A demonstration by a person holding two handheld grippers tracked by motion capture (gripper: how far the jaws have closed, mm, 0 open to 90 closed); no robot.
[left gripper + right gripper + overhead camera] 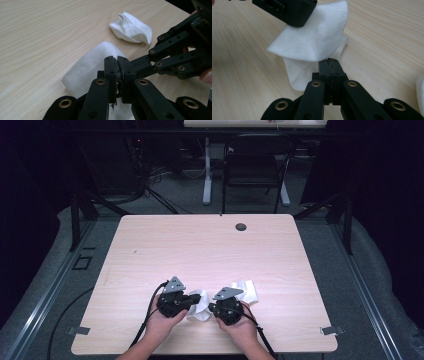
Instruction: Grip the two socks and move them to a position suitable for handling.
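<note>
Now we hold 2 grippers near the 6 o'clock edge of the table [150,245]. Our left gripper [117,65] is clamped on the white cloth [87,70], and our right gripper [329,65] pinches that cloth's other edge. Another crumpled cloth [248,291] lies at 2 o'clock of the right gripper.
</note>
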